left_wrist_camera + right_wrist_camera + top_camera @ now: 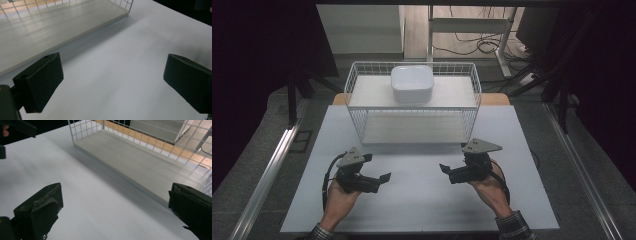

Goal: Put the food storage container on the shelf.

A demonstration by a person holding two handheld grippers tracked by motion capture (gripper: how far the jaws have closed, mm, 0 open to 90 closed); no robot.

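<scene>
White table [422, 200]: left tool [379, 172] and right tool [451, 167] both wide open, empty, near wire basket [412, 107].

Wire rack [412, 102] sitting at upper centre of the table [422, 200] — lidded container [412, 83] resting on its top shelf; both grippers lying below it, left gripper [379, 170] lower left, right gripper [451, 162] lower right.

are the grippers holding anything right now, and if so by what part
Nothing is held. The left gripper and right gripper both have their jaws wide apart over the bare white table, and the white bowl sits untouched on the wire rack.
</scene>
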